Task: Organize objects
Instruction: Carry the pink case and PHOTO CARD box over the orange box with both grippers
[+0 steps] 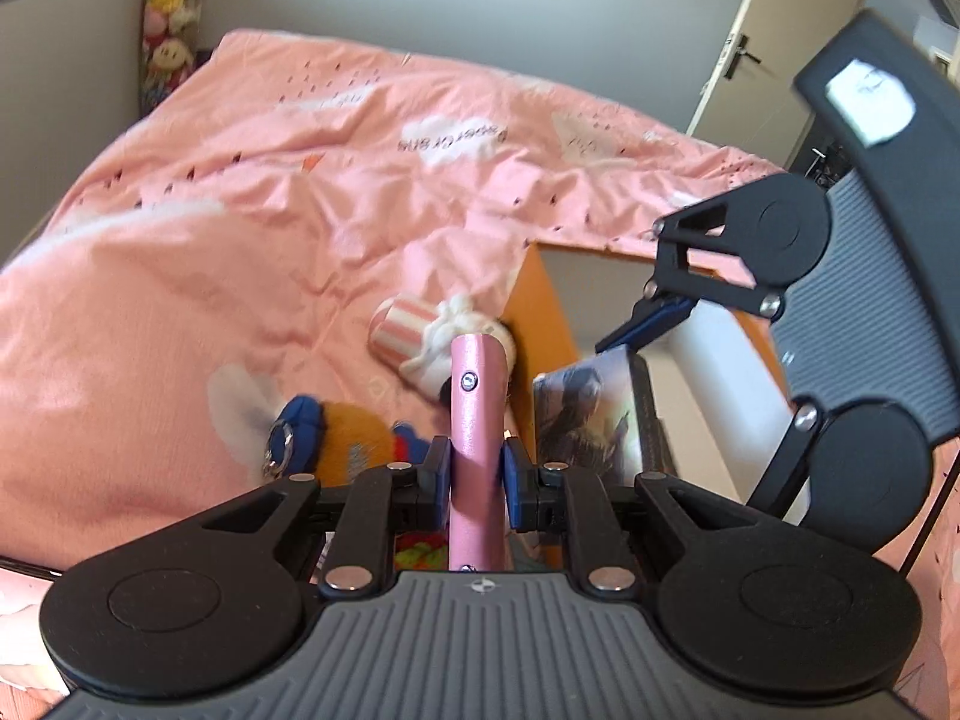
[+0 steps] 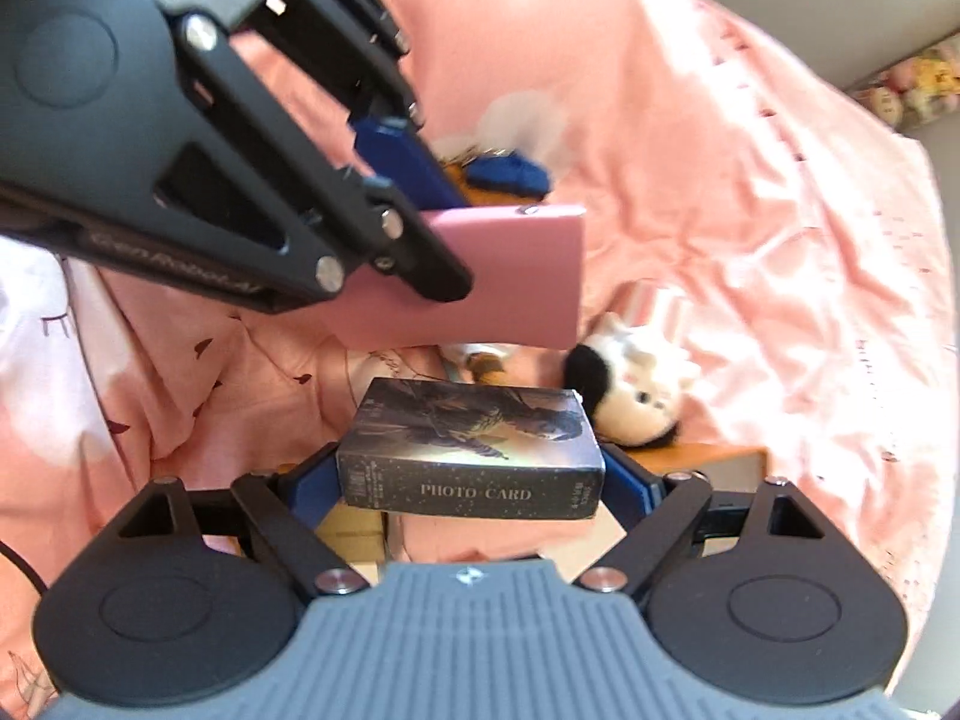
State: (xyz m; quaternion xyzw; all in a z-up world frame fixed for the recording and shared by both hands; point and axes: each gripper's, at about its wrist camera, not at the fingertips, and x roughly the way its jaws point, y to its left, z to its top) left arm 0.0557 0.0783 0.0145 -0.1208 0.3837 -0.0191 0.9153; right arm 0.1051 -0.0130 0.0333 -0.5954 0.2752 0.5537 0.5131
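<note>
My left gripper [image 1: 476, 483] is shut on a flat pink case [image 1: 475, 432], held edge-on above the bed; the case also shows in the right wrist view [image 2: 510, 276]. My right gripper [image 2: 471, 480] is shut on a dark box labelled PHOTO CARD [image 2: 474, 456], which also shows in the left wrist view [image 1: 591, 414], just right of the pink case. An orange cardboard box [image 1: 534, 324] sits open below both grippers. A white plush cat [image 2: 636, 396] and an orange-and-blue plush [image 1: 336, 432] lie on the pink duvet [image 1: 240, 210].
A pink-striped plush part [image 1: 399, 330] lies beside the orange box. Stuffed toys [image 1: 171, 6] stand by the far wall. A door [image 1: 774, 48] is at the back right.
</note>
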